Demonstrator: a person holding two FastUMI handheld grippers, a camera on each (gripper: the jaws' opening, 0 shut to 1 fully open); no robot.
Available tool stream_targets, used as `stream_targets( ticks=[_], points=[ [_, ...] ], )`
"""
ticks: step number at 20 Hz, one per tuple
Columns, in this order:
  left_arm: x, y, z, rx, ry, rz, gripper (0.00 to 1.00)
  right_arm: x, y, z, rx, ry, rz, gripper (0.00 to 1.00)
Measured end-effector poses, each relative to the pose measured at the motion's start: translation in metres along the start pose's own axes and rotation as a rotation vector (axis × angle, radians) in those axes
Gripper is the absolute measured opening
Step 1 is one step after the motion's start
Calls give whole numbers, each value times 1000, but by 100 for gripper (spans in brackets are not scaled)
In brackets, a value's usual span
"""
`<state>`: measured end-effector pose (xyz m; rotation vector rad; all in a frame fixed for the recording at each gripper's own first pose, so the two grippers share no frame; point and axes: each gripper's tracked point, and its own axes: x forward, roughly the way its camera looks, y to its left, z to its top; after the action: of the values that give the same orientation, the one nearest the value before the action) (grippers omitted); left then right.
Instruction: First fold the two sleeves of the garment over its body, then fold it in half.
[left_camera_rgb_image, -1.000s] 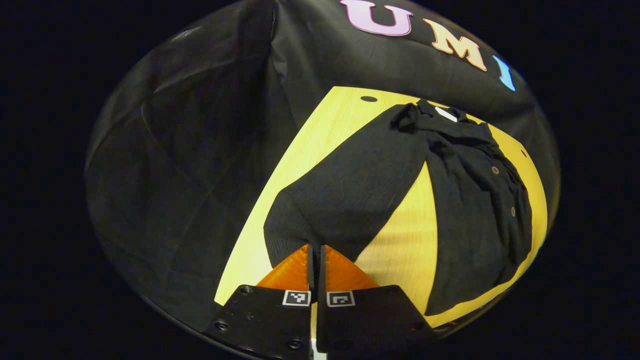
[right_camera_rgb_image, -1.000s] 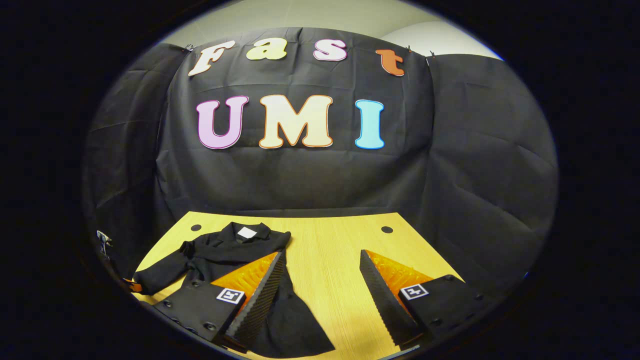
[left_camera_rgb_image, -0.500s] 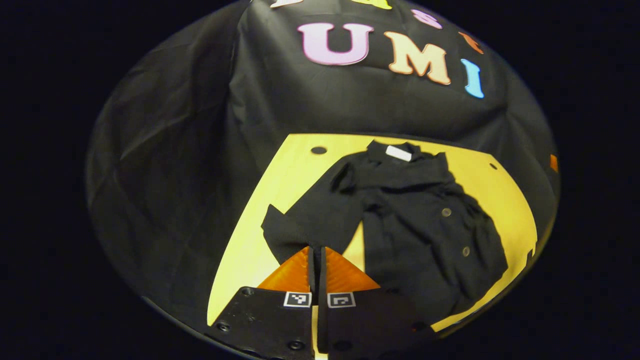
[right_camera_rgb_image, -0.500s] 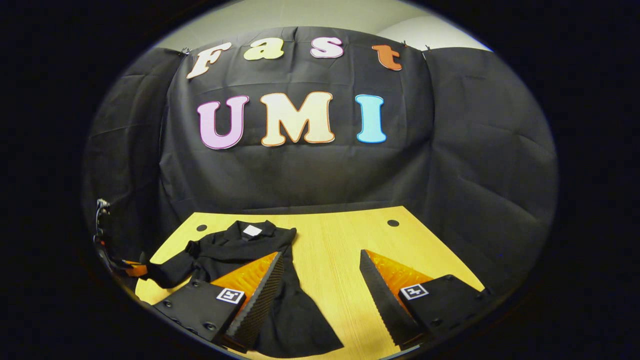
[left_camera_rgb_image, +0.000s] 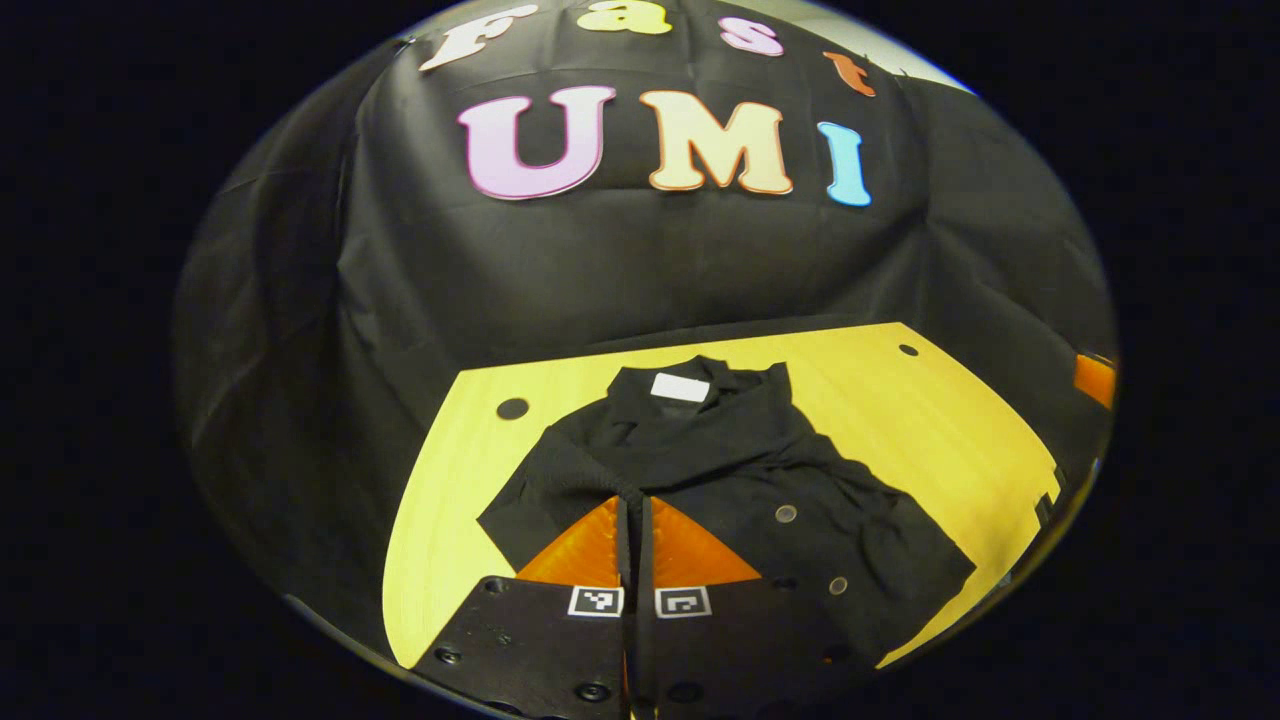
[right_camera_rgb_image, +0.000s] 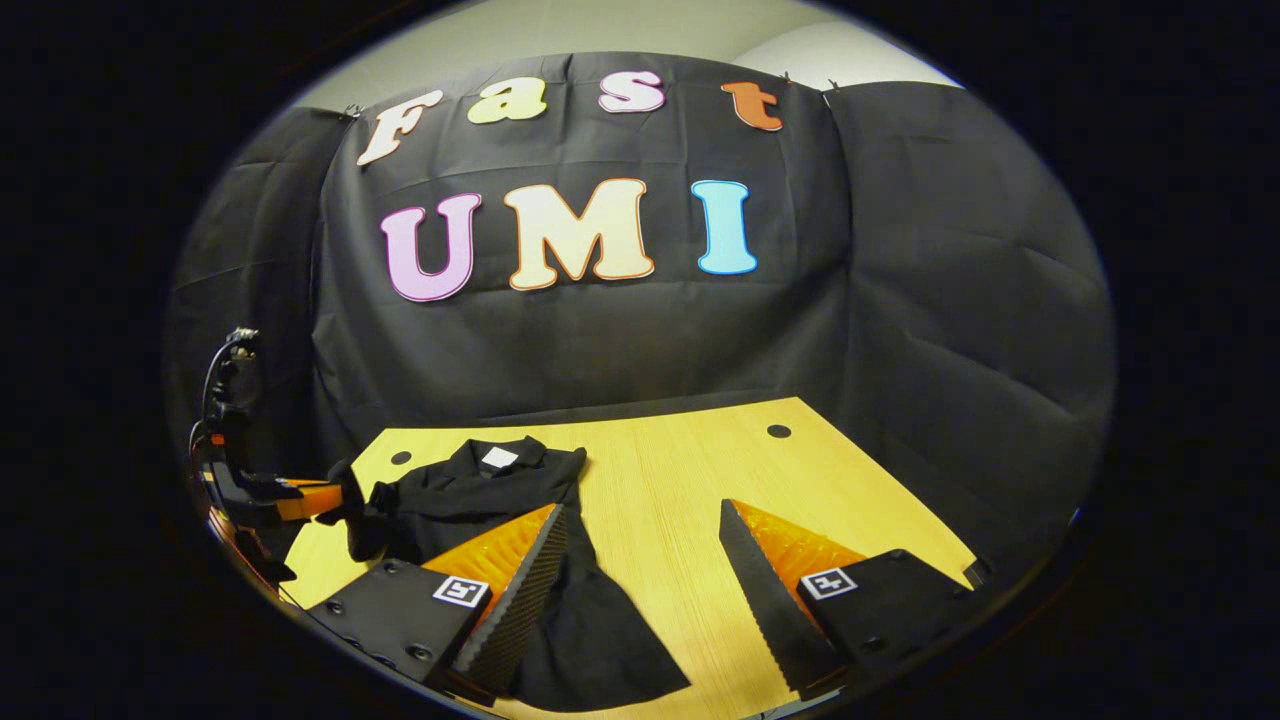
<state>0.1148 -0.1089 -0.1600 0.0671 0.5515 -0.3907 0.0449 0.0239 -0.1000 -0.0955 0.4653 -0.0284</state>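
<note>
A black button-front garment (left_camera_rgb_image: 800, 500) with a white neck label (left_camera_rgb_image: 680, 387) lies on the yellow wooden table (left_camera_rgb_image: 930, 420). My left gripper (left_camera_rgb_image: 633, 500) is shut on the end of the garment's sleeve (left_camera_rgb_image: 545, 490), holding it lifted beside the body. In the right gripper view the garment (right_camera_rgb_image: 470, 490) lies at the table's left, and the left gripper (right_camera_rgb_image: 325, 497) holds the sleeve raised at its left edge. My right gripper (right_camera_rgb_image: 640, 510) stands open above the table (right_camera_rgb_image: 680, 470), its left finger over the garment's hem, with nothing between the fingers.
The table has small round holes near its back corners (right_camera_rgb_image: 778, 431) (right_camera_rgb_image: 400, 457). Black cloth walls close the booth behind and on both sides. Bare tabletop lies to the right of the garment (right_camera_rgb_image: 700, 540).
The left gripper has carried the sleeve inward and upward toward the garment's body, its view swinging round to face the back wall. The right gripper has barely moved.
</note>
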Motion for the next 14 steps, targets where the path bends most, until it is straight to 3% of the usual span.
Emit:
stream_targets(
  ticks=[10,11,12,13,14],
  points=[
    [76,-91,69,106,-85,-152,0,-3,-29,-15,67,30,-53,97],
    [82,-99,72,113,-87,-163,0,-2,-31,-16,71,33,-55,94],
    [90,-108,74,116,-85,-176,0,-3,-33,-19,74,37,-57,97],
    [97,-116,75,118,-83,-186,0,-2,-34,-21,77,43,-59,94],
    [105,-124,74,121,-76,-193,0,-1,-36,-25,80,48,-61,98]
  ],
)
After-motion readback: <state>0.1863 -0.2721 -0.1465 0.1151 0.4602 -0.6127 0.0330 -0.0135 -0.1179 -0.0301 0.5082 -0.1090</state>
